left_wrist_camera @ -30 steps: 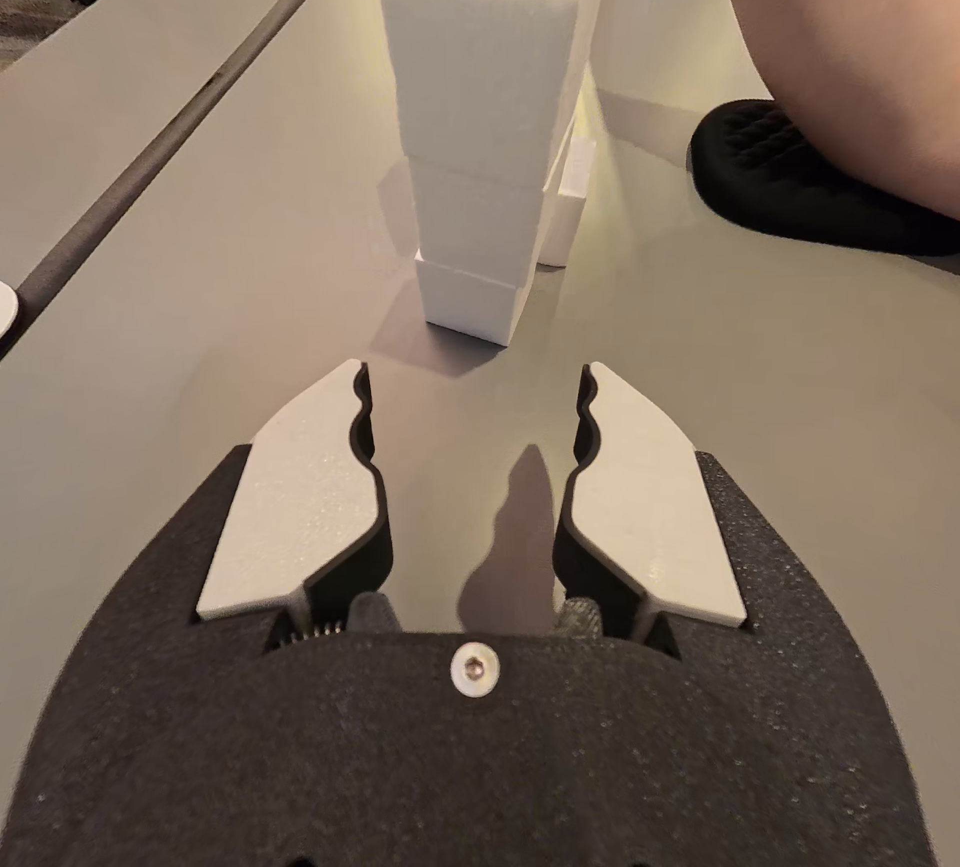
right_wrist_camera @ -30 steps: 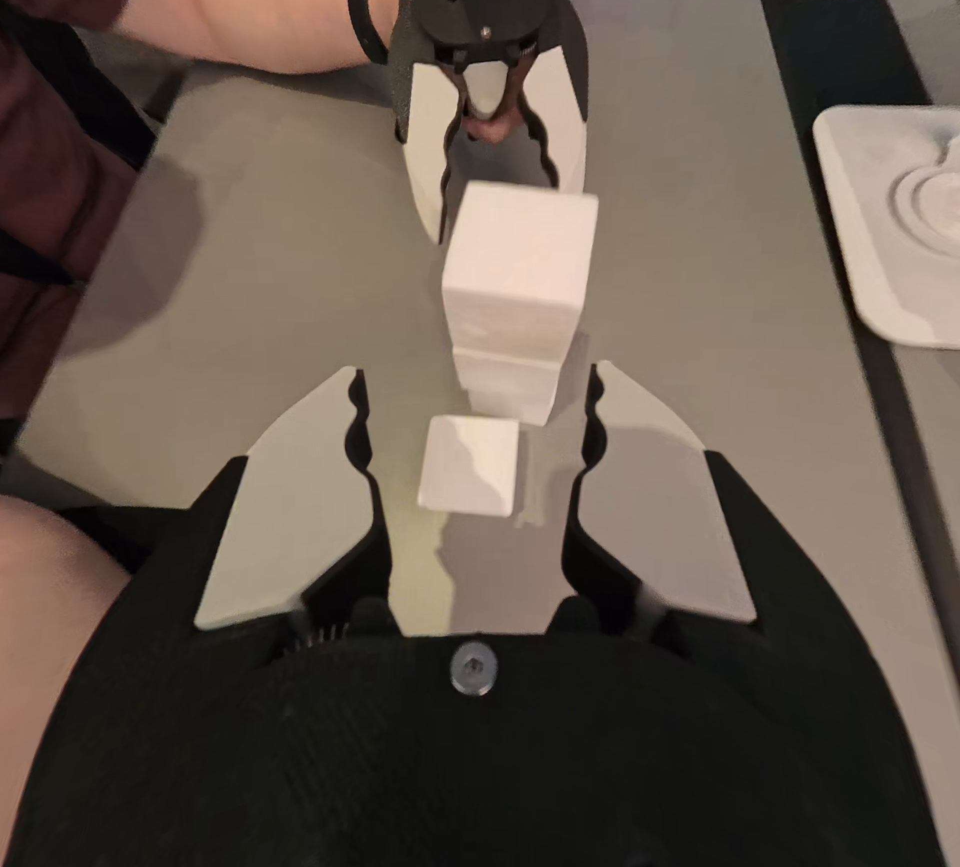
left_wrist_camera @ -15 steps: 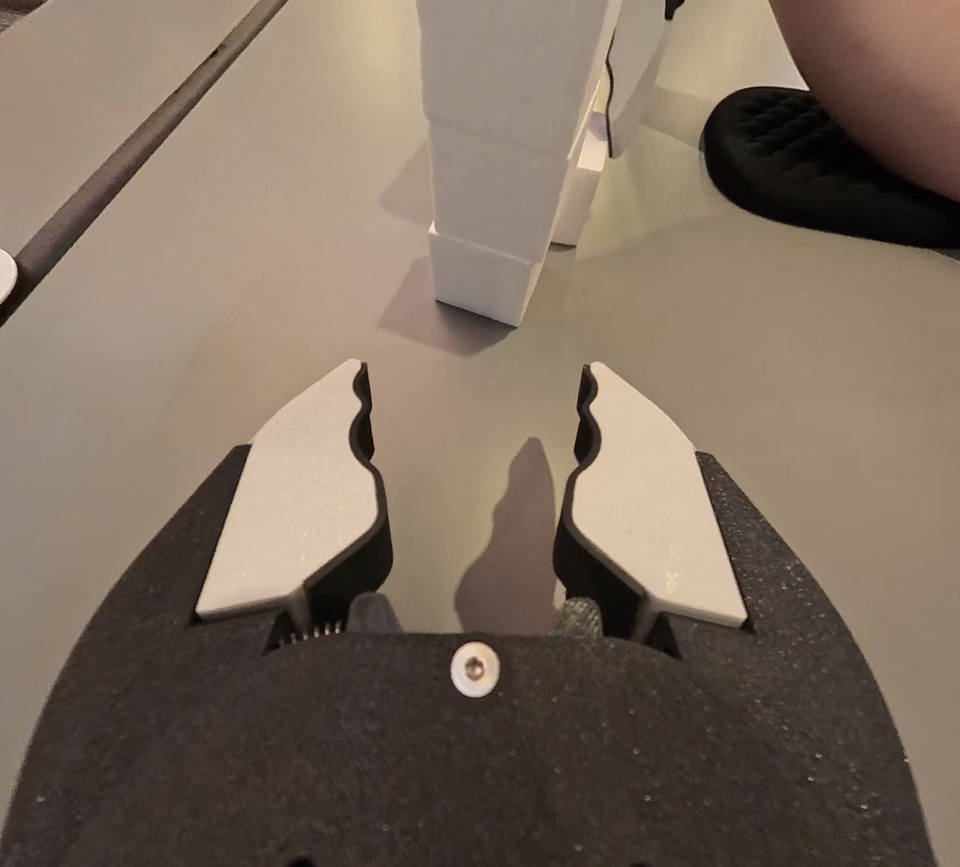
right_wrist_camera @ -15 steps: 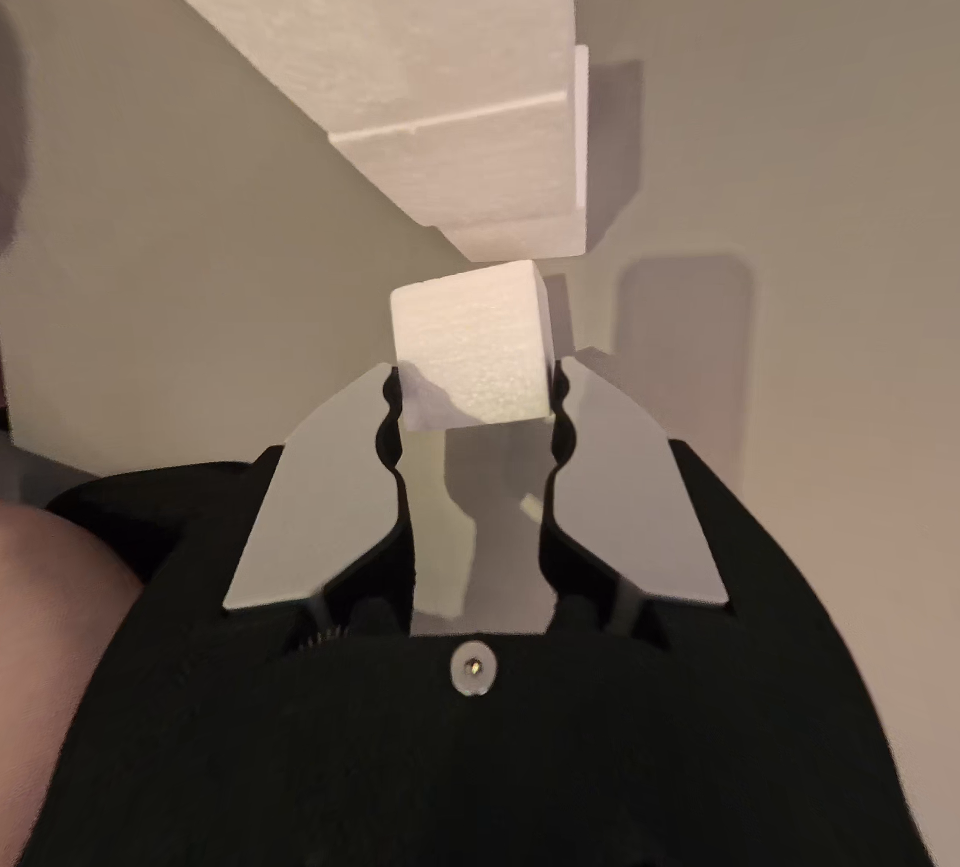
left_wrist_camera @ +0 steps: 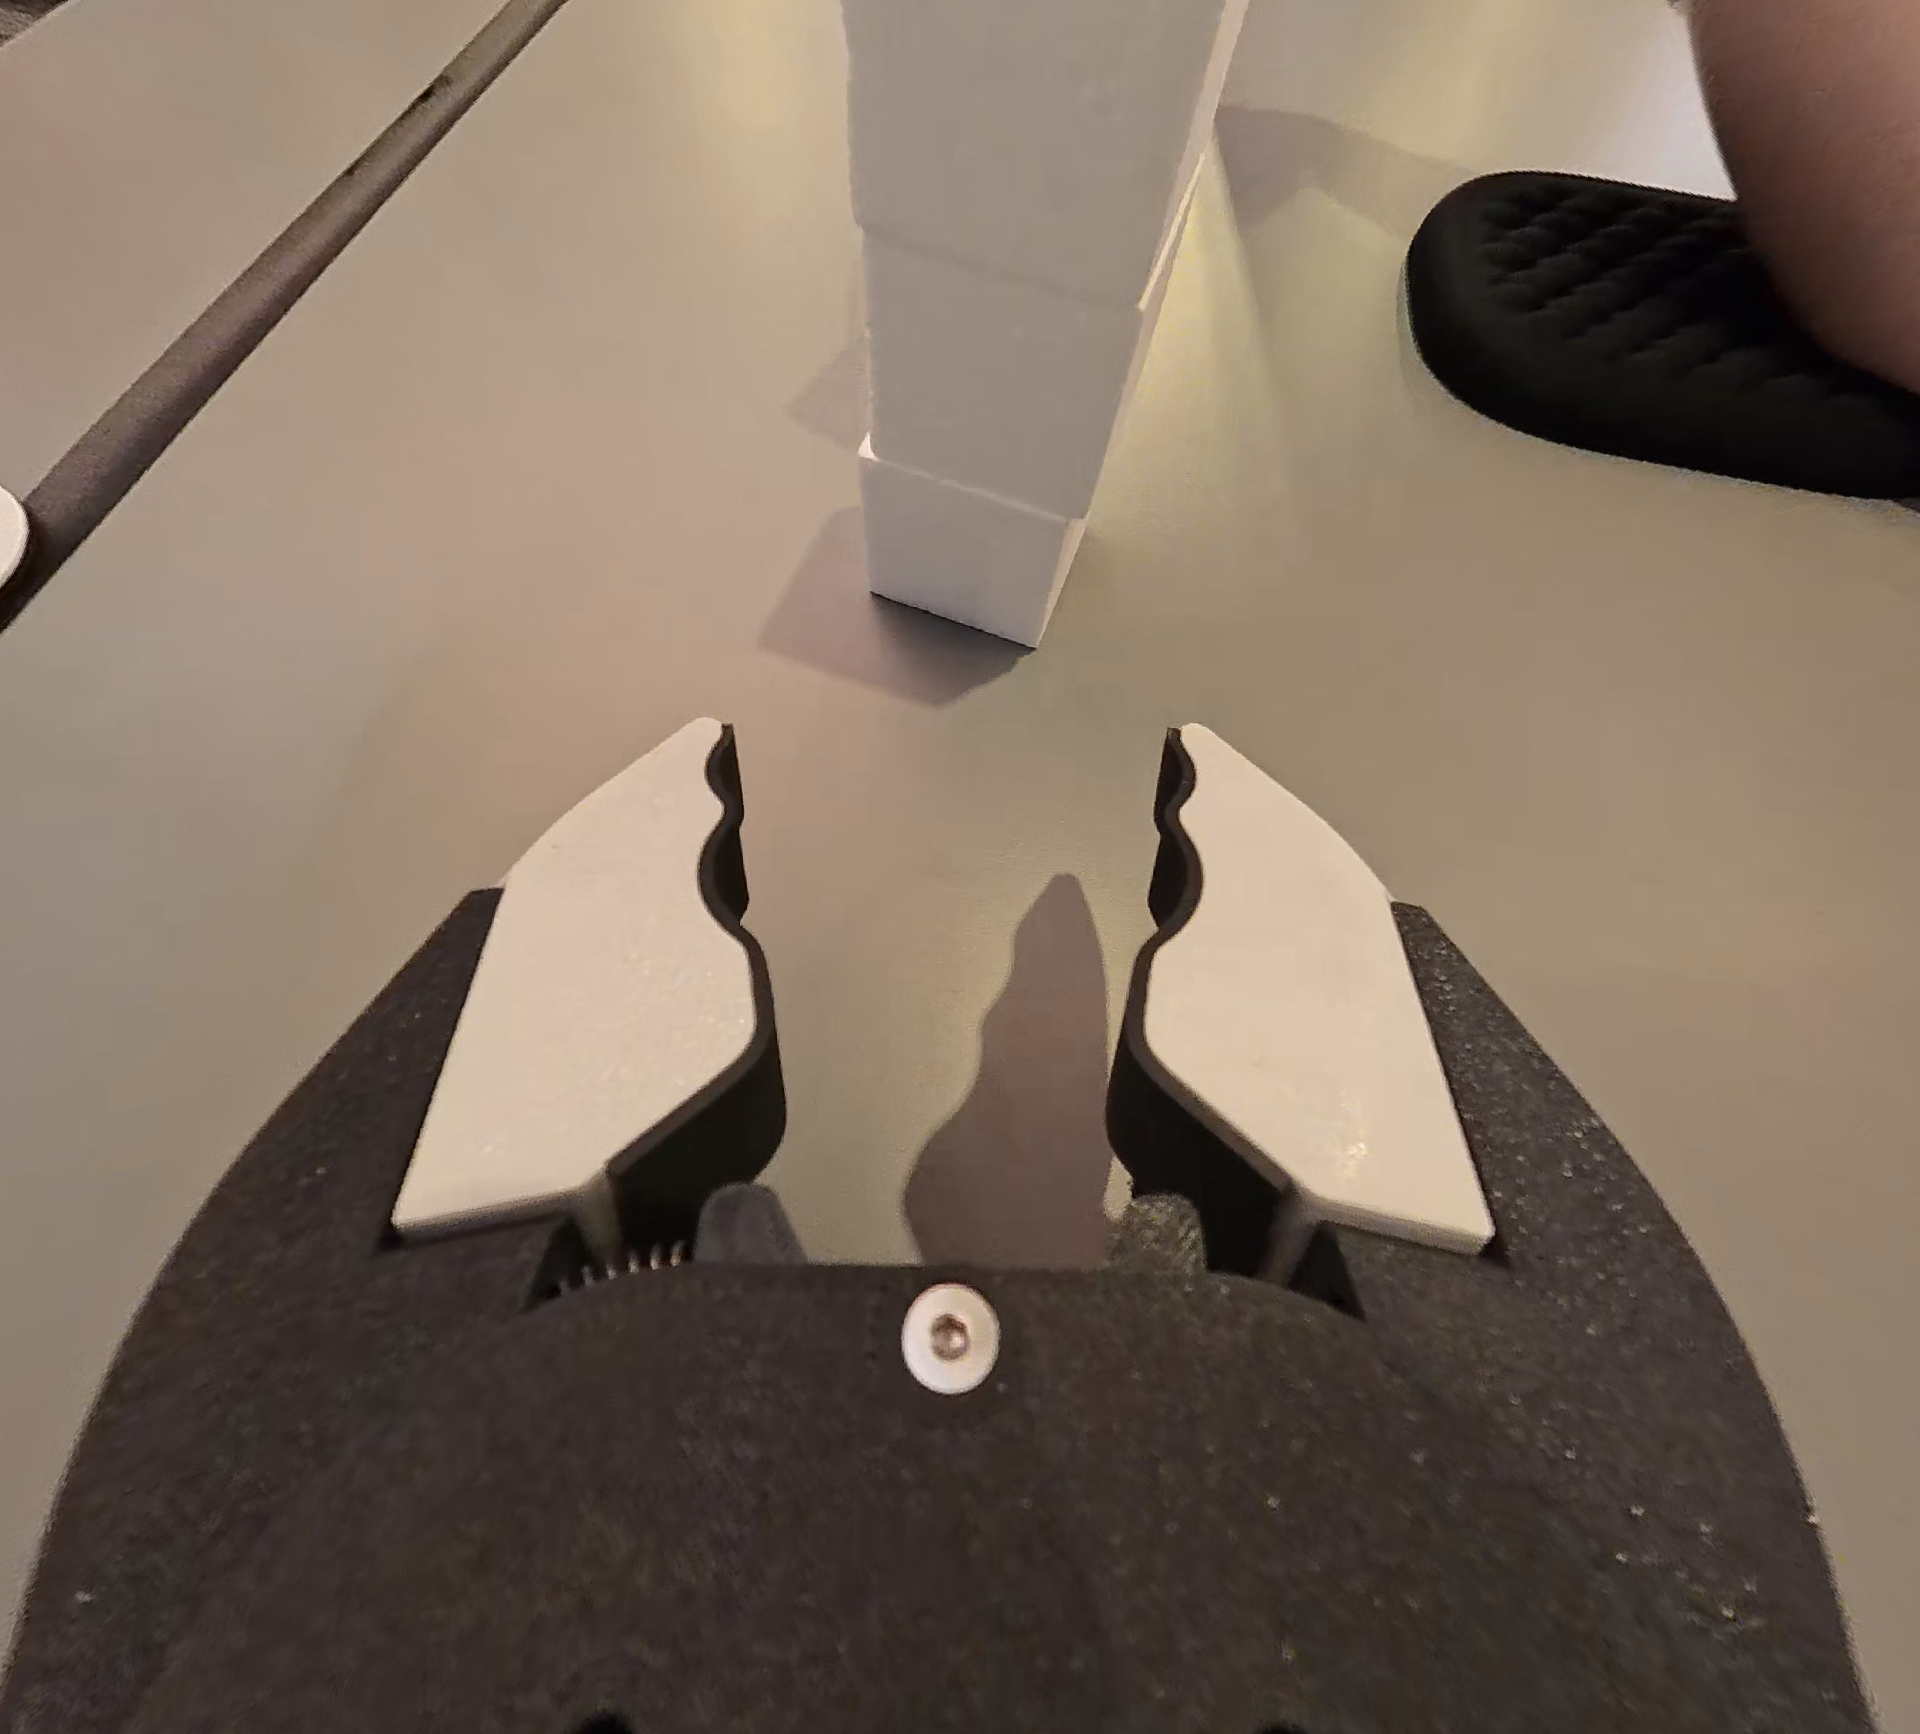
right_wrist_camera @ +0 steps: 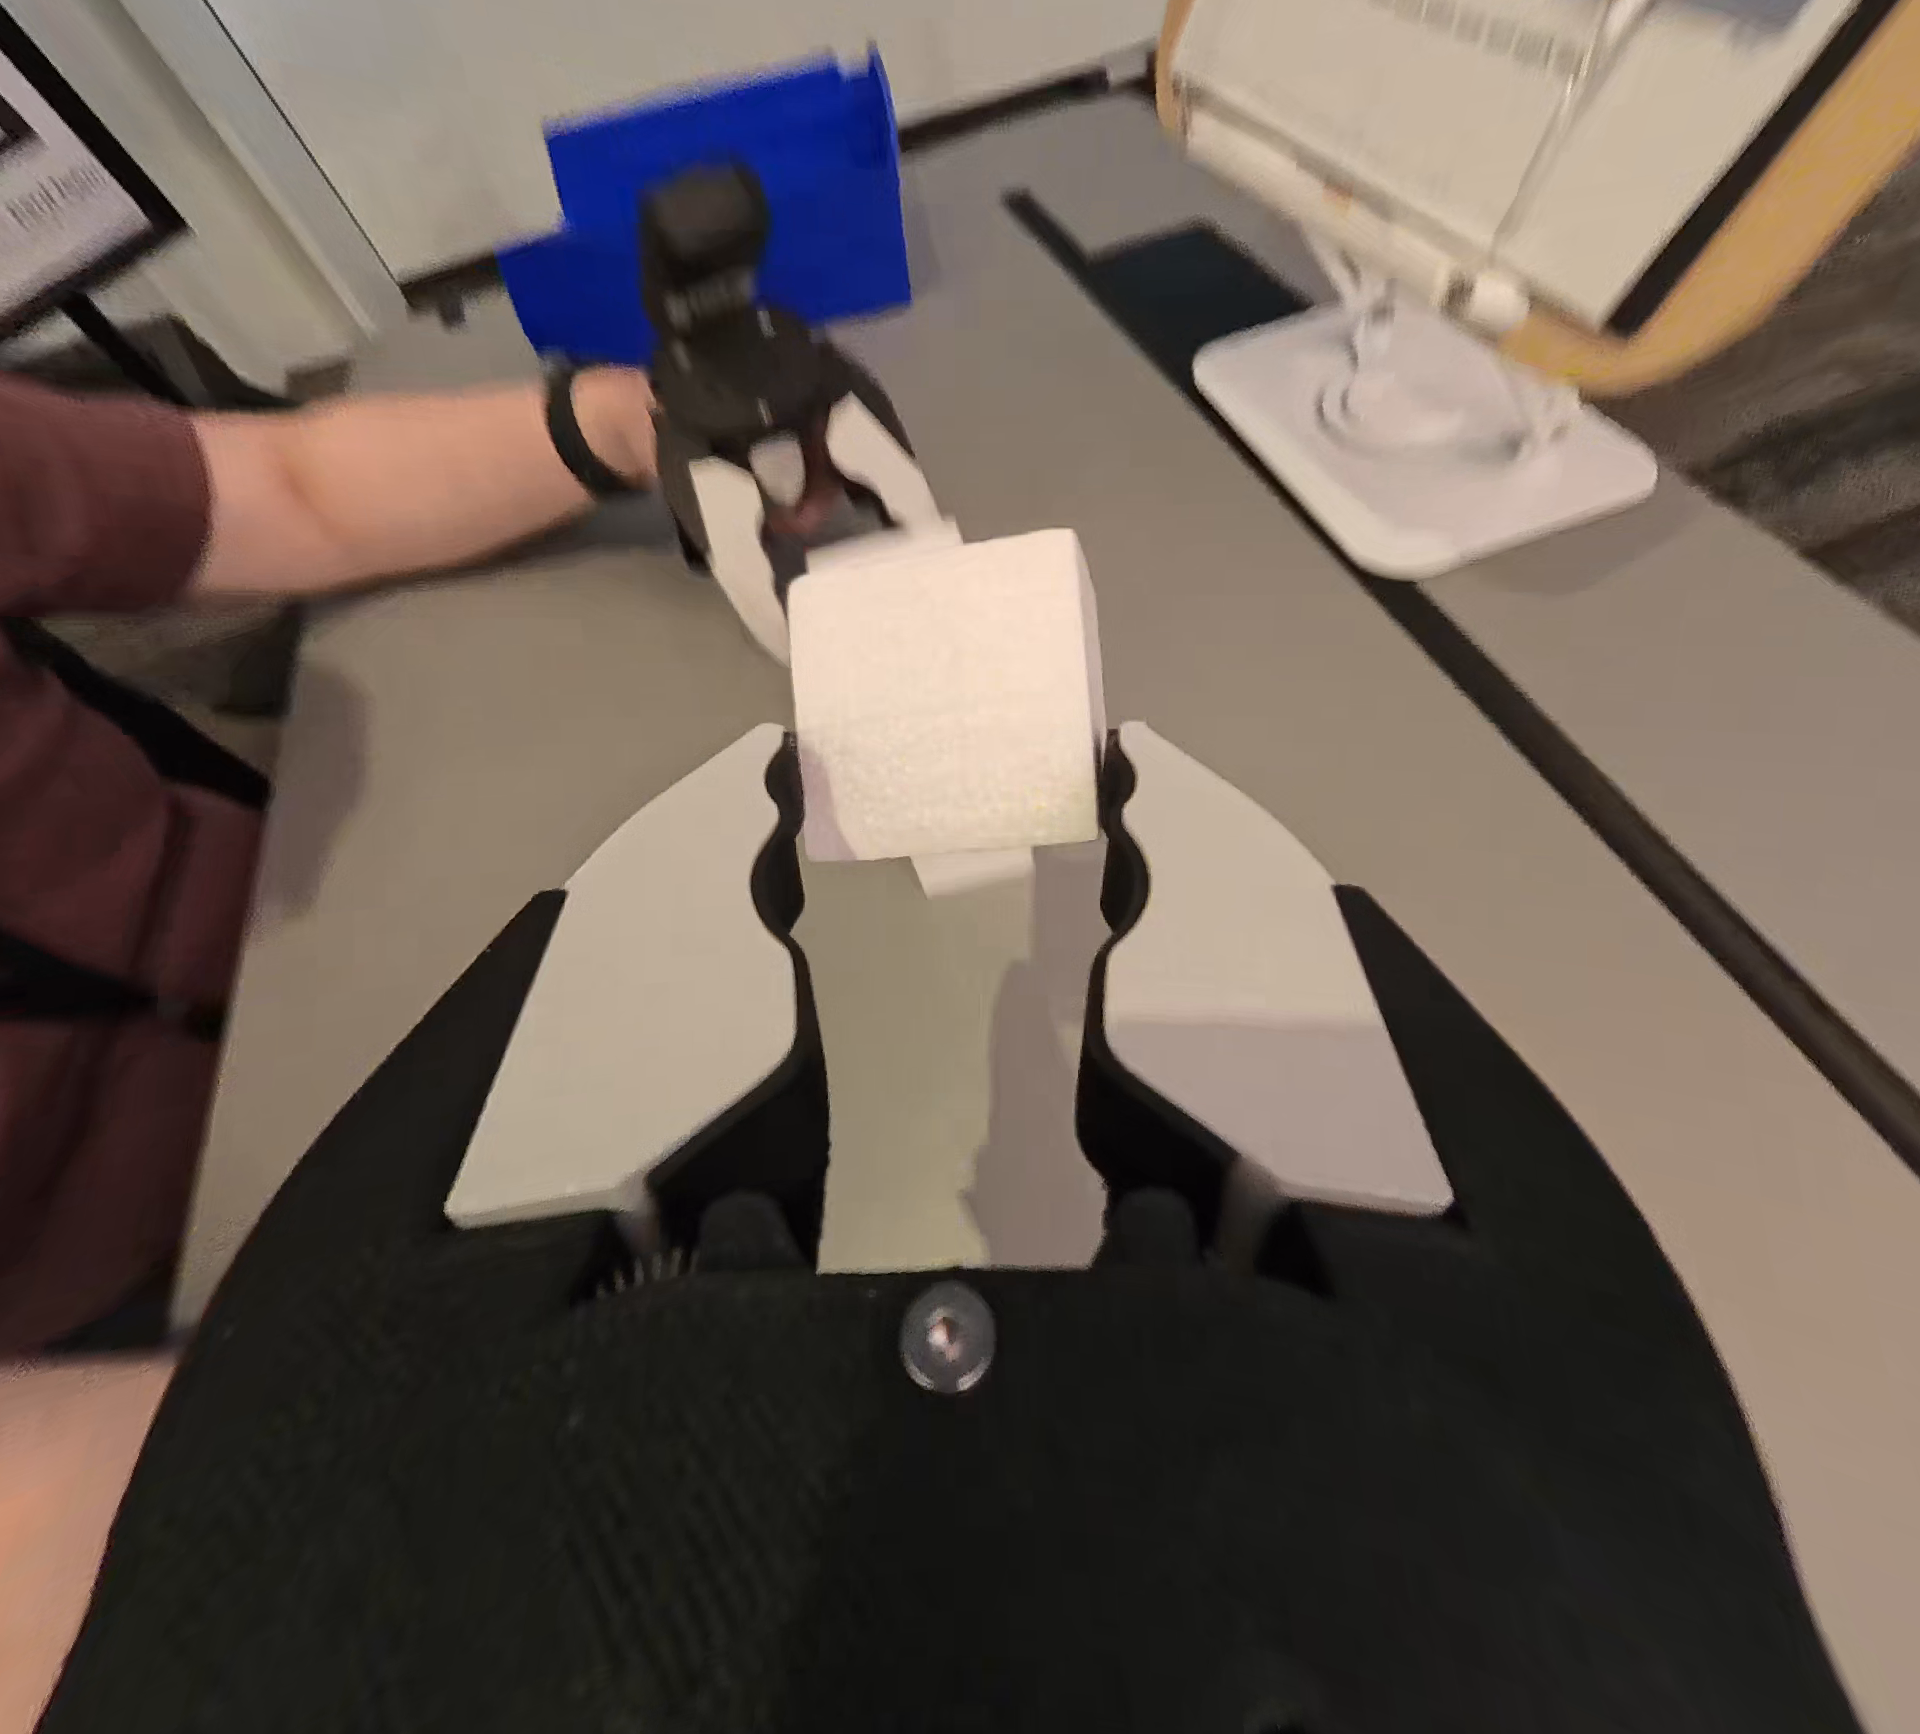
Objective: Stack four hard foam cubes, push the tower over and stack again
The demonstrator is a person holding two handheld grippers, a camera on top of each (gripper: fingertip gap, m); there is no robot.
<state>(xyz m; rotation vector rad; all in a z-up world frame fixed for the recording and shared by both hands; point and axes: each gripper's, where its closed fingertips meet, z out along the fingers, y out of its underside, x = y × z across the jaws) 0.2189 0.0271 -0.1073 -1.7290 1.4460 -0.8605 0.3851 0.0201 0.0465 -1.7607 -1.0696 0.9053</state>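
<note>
Above the grey bench [left_wrist_camera: 416,458], the right tool [right_wrist_camera: 951,785] grips the fourth white foam cube [right_wrist_camera: 940,697]; next, seat it squarely atop the three-cube white foam tower [left_wrist_camera: 1018,230]. The left tool [left_wrist_camera: 951,785] waits agape, empty.

Bare grey tabletop [left_wrist_camera: 436,541] lies between the left gripper [left_wrist_camera: 951,749], its jaws apart and empty, and the stack of white foam cubes [left_wrist_camera: 997,250] straight ahead. To the stack's right, a black mesh pad [left_wrist_camera: 1662,334] under a person's arm [left_wrist_camera: 1829,74] blocks that side. A dark strip [left_wrist_camera: 343,188] runs along the left.
</note>
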